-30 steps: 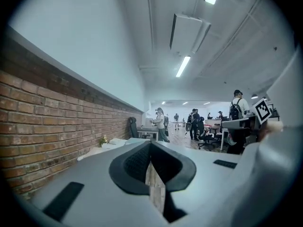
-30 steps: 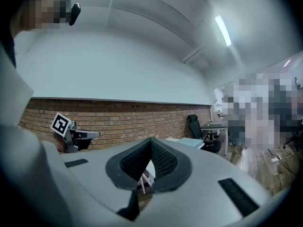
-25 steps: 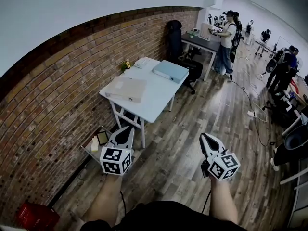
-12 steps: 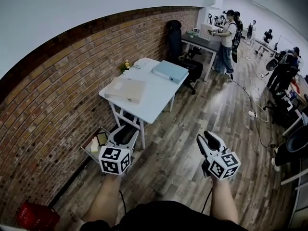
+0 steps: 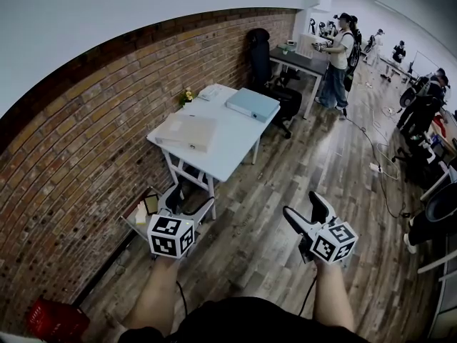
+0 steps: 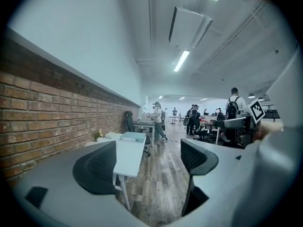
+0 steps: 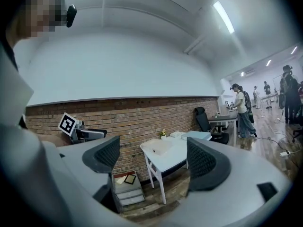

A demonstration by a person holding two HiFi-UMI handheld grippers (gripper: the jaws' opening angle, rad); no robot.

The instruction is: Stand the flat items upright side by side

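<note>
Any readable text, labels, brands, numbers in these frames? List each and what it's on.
None readable in any view.
The cubes on left tool and right tool: square black-and-white patterns, no words; both tools' jaws have just been opening, empty.
On the white table, beige flat box and blue flat box: any label too small to read.

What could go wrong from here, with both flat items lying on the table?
Left gripper and right gripper have just been opening, empty, short of the table.
Tan binder lies near the table's corner; tipping it up might push it off.
Flower pot beyond it could get knocked.
Floor box by the table leg may trip the approach.
</note>
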